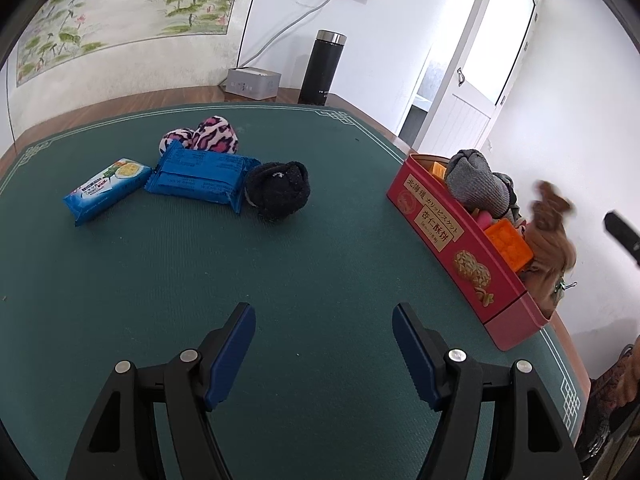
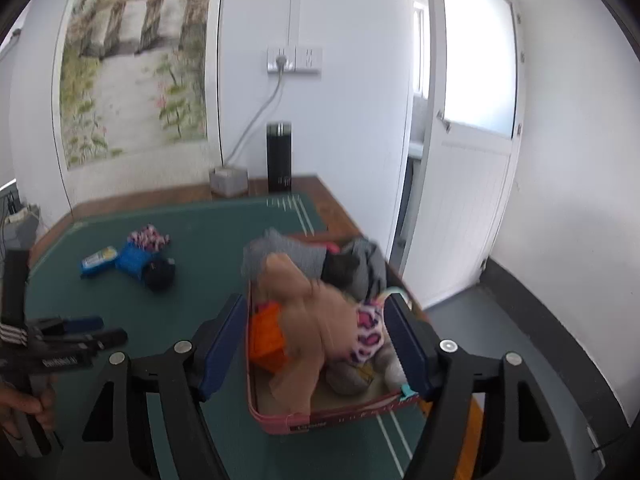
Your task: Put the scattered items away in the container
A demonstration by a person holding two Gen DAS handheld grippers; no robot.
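Note:
The red biscuit box [image 1: 460, 240] [image 2: 320, 416] stands at the right edge of the green mat. It holds a grey sock [image 1: 476, 184], an orange piece [image 1: 510, 246] [image 2: 266, 336] and a pink leopard sock [image 2: 368, 336]. A blurred tan cloth [image 2: 304, 320] [image 1: 548, 240] hangs loose over the box between the spread jaws of my right gripper [image 2: 316, 308], which is open. My left gripper [image 1: 324, 320] is open over bare mat. On the mat lie a leopard sock [image 1: 208, 136], a blue packet [image 1: 200, 176], a light blue packet [image 1: 106, 188] and a black sock [image 1: 278, 190].
A black flask [image 1: 322, 68] and a small grey box [image 1: 254, 84] stand at the table's far edge under a wall socket with a cable. A white door is open at the right. A hand [image 2: 24, 404] holds the left gripper.

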